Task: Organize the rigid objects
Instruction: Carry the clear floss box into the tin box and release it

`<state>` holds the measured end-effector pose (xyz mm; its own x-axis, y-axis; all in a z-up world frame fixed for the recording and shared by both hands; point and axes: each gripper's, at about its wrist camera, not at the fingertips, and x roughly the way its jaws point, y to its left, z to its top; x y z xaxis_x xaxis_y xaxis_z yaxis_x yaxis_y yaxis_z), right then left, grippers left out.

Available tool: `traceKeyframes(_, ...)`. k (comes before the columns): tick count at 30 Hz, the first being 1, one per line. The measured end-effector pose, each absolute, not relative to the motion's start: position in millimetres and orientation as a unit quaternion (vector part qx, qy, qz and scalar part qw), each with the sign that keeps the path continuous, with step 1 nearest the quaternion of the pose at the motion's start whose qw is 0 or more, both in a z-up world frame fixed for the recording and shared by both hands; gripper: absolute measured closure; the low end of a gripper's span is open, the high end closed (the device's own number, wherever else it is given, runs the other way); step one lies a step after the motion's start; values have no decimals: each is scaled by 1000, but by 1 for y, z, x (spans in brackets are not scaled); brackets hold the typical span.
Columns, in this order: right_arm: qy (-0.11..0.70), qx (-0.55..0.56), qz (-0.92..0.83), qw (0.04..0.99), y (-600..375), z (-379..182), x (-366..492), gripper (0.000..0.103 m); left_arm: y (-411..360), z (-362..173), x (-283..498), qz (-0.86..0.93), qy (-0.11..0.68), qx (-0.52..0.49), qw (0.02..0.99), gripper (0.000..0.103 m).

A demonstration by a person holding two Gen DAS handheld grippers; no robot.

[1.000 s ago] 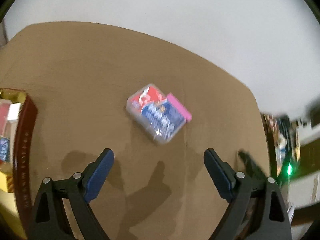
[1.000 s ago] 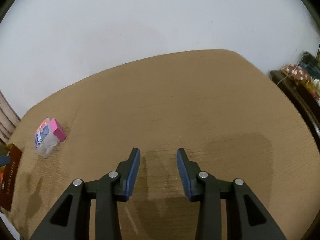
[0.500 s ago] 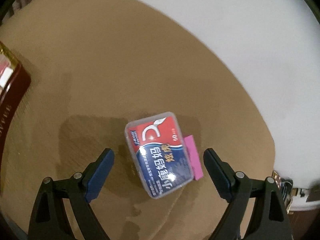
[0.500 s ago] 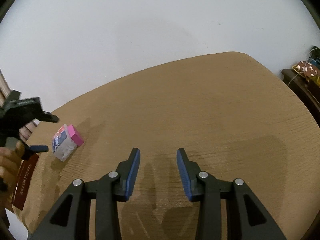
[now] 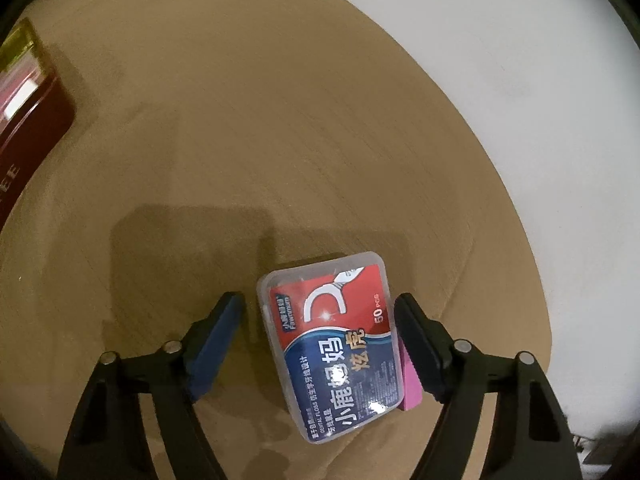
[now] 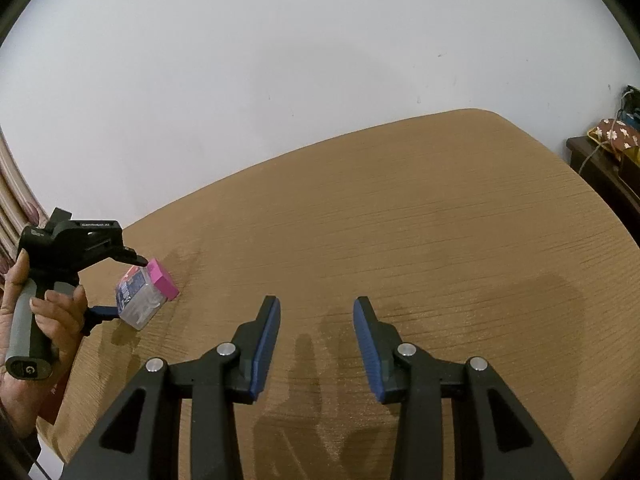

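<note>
A clear plastic dental floss box (image 5: pixel 334 344) with a red and blue label lies flat on the brown table (image 5: pixel 280 140). A pink block (image 5: pixel 412 380) lies against its right side. My left gripper (image 5: pixel 320 312) is open and low over the table, with the box and pink block between its two fingers; the right finger touches or nearly touches the pink block. In the right wrist view the box (image 6: pixel 140 300), the pink block (image 6: pixel 162 282) and the left gripper (image 6: pixel 120 288) show at far left. My right gripper (image 6: pixel 316 312) is open and empty above bare table.
A dark red box with gold trim (image 5: pixel 28 108) lies at the table's left edge. A white wall (image 6: pixel 280 60) stands behind the table. A dark side cabinet with patterned fabric (image 6: pixel 612 136) stands at the far right.
My left gripper has moved forward and down over the floss box, which now sits between its fingers. The right gripper has hardly moved.
</note>
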<state>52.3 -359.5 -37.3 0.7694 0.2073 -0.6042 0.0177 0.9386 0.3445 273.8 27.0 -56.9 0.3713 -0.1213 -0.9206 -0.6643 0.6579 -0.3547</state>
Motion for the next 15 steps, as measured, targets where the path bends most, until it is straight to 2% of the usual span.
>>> traceKeyframes(5, 337, 169, 49, 925, -360, -38, 54, 64, 25, -58, 262, 196, 556, -356, 725, 35)
traceKeyframes(11, 337, 171, 47, 925, -359, -38, 56, 61, 11, -55, 281, 226, 579, -311, 719, 35)
traceKeyframes(13, 337, 172, 48, 924, -360, -39, 57, 61, 5, -54, 283, 235, 585, -276, 725, 43)
traceKeyframes(15, 337, 176, 47, 924, -361, -39, 58, 61, 1, -52, 284, 225, 588, -260, 732, 43)
